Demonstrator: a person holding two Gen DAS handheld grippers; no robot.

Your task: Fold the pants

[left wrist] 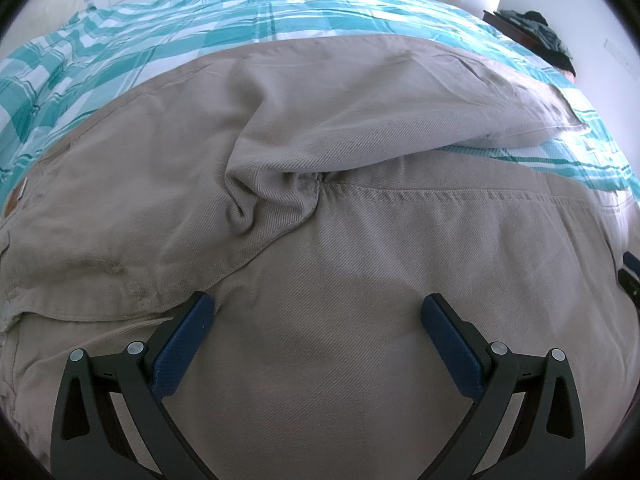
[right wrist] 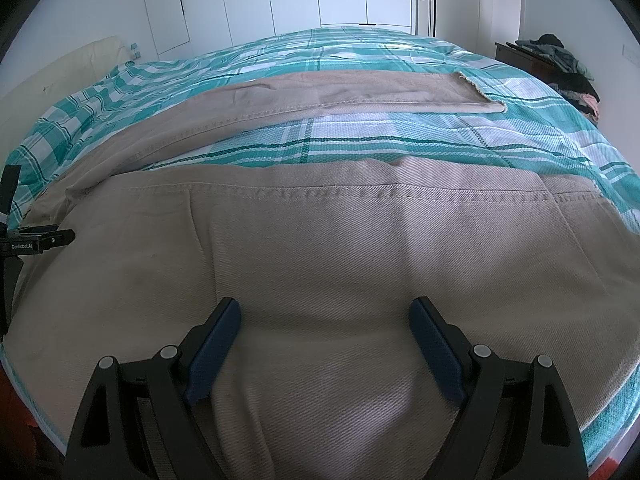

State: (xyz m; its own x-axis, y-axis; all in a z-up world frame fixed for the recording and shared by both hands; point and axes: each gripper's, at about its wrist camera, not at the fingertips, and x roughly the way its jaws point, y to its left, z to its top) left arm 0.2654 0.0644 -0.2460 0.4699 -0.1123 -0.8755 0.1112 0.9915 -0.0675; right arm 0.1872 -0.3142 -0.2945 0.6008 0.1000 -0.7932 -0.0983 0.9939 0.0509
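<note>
Pants (left wrist: 320, 240) lie spread on checked bedspread (right wrist: 360, 140) — both grippers gape above.

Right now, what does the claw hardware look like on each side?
Both match: left claw and right claw have black angular linkage arms with round silver pivot pins and textured dark-blue finger pads. White "GenRobot.AI" lettering marks the left unit's body. No cables or sleeves visible.

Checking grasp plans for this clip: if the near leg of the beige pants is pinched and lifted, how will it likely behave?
The near leg will probably drape limply; the crotch already bunches into soft folds. Its thick twill weave suggests moderate weight and decent grip. The far leg would likely drag along, since both join at the crotch.
</note>
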